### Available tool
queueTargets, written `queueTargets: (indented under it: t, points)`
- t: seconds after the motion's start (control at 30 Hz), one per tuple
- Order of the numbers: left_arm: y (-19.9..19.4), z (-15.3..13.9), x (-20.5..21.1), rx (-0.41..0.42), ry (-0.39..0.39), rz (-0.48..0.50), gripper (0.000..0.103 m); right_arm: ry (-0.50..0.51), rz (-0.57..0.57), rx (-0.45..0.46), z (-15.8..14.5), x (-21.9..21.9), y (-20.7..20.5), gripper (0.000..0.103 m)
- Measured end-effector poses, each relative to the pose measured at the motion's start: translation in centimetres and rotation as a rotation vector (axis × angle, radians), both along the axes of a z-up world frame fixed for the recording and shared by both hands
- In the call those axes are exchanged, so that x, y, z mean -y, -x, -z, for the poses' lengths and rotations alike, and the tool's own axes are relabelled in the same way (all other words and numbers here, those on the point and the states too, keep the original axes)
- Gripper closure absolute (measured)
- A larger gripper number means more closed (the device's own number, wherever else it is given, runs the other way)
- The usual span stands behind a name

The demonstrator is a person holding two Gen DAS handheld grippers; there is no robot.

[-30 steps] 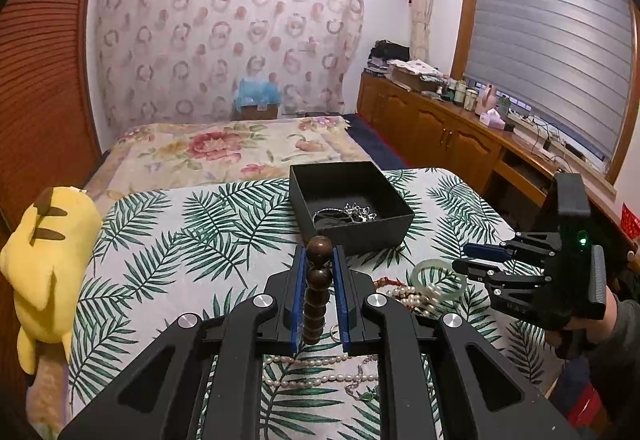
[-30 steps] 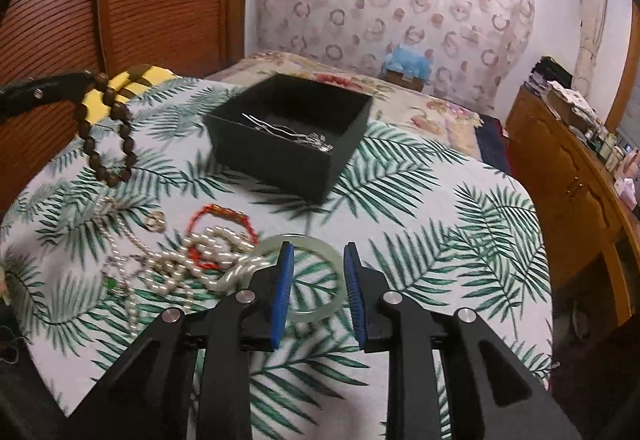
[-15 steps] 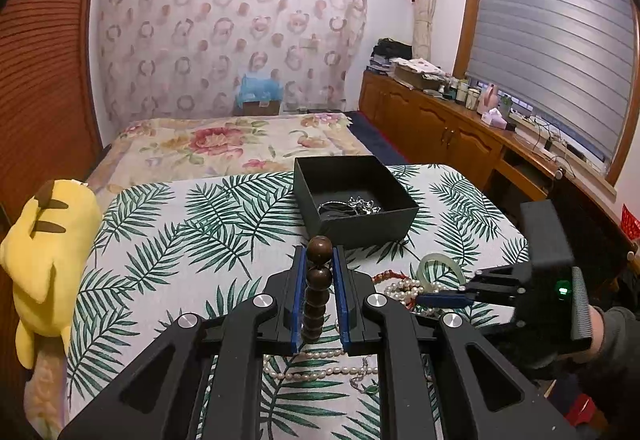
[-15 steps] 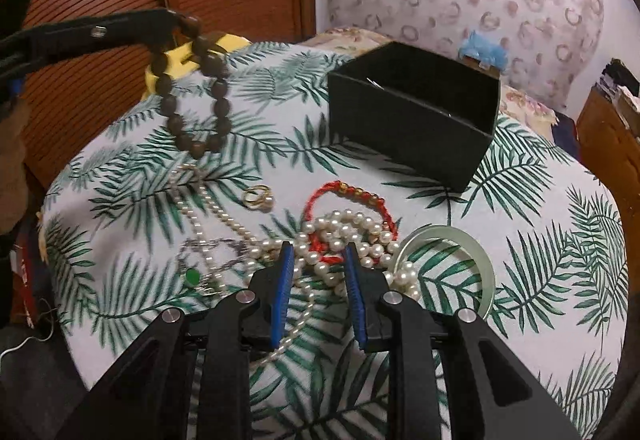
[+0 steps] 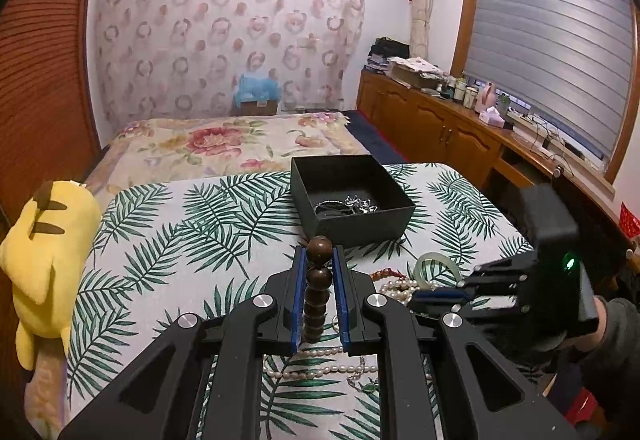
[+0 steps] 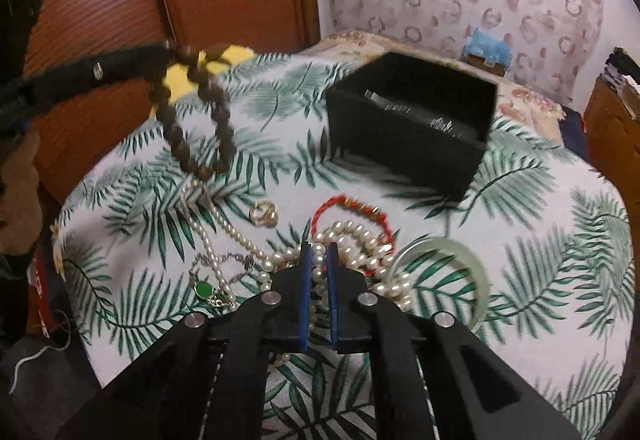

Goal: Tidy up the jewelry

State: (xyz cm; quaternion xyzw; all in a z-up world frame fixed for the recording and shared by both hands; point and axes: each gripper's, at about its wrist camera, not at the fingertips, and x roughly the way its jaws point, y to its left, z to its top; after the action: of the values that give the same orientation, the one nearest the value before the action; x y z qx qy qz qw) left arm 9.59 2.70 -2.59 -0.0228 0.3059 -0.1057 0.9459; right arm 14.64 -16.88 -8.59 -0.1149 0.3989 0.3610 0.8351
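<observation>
Our two grippers (image 5: 319,260) (image 6: 319,260) are matte black with blue finger pads (image 6: 305,276), round silver screws (image 5: 265,300), a green light (image 5: 567,263); grey sleeve (image 5: 618,344).

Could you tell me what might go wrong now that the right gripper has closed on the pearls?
The right gripper has just closed on the pearls, which lie tangled with the red bracelet and against the green bangle; lifting may drag those along. The wooden bracelet hangs from the left gripper by a few beads and could slip.
</observation>
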Motion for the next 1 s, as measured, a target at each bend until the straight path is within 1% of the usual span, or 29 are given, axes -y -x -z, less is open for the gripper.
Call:
queueTargets:
  t: [0.07, 0.3, 0.47, 0.8, 1.0]
  points:
    - [0.0, -0.4, 0.2, 0.005, -0.001, 0.002, 0.091, -0.019, 0.006, 0.028, -1.4, 0.6, 0.2, 0.095]
    - [0.1, -2.0, 0.5, 0.034, -0.005, 0.004, 0.091, -0.083, 0.057, 0.151, -7.7, 2.6, -0.2, 0.095]
    - [0.2, -3.3, 0.8, 0.061, -0.007, 0.009, 0.091, -0.113, 0.074, 0.216, -11.2, 3.2, -0.6, 0.095]
    - [-0.3, -4.3, 1.2, 0.082, -0.014, 0.015, 0.091, -0.158, 0.096, 0.315, -16.1, 3.9, -0.7, 0.095]
    - [-1.1, -5.1, 1.4, 0.091, -0.015, 0.03, 0.091, -0.167, 0.103, 0.352, -18.1, 4.2, -1.4, 0.095]
